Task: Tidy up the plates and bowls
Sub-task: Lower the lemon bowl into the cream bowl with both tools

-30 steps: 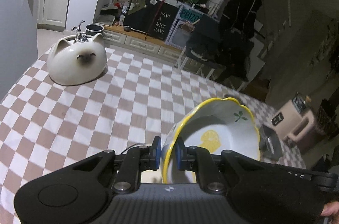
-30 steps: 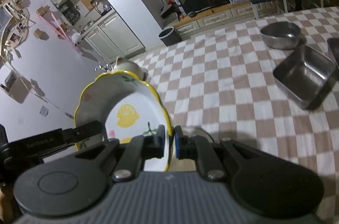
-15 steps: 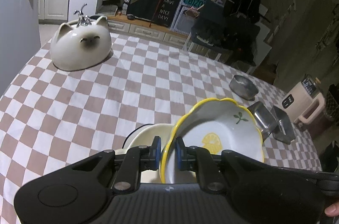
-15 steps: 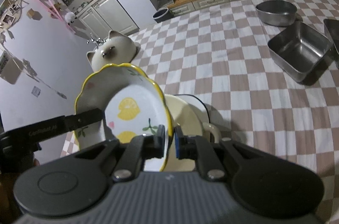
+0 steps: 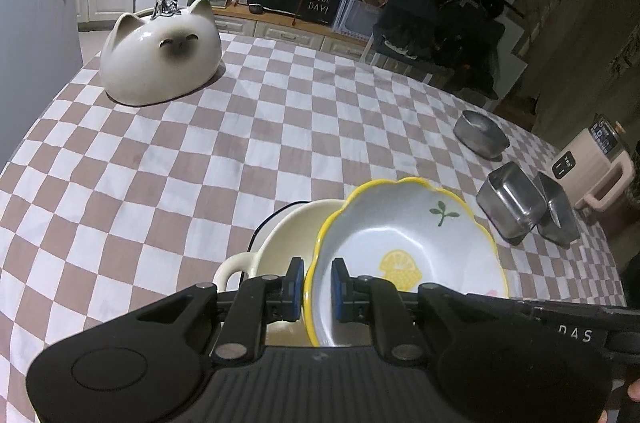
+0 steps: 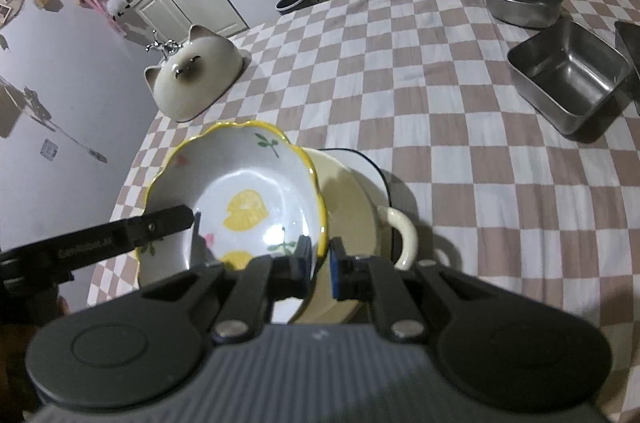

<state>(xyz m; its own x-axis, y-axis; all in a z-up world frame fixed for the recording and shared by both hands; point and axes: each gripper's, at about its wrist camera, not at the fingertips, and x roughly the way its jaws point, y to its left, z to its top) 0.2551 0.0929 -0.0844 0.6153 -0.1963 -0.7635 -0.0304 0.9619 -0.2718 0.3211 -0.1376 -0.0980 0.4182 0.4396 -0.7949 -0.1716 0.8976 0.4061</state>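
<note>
We hold the lemon-print bowl (image 5: 404,247) by its yellow scalloped rim from both sides: the left gripper (image 5: 318,289) is pinched narrow on one edge, and the right gripper (image 6: 318,263) is pinched narrow on the opposite edge. The bowl hangs tilted over the cream handled pot (image 6: 360,207) that sits on the checkered tablecloth (image 5: 200,163); whether they already touch, we cannot tell.

To nest it well, we judge that we should level the bowl first, centre it over the pot's opening, and lower both sides together so neither rim edge catches. We release only once the weight rests below.

Compared with a second ago, the bowl is lower and flatter, and the cream pot, hidden in the left view then, now shows beneath it. The cat-shaped bowl (image 5: 160,57) and the steel containers (image 6: 568,75) lie where they did.
</note>
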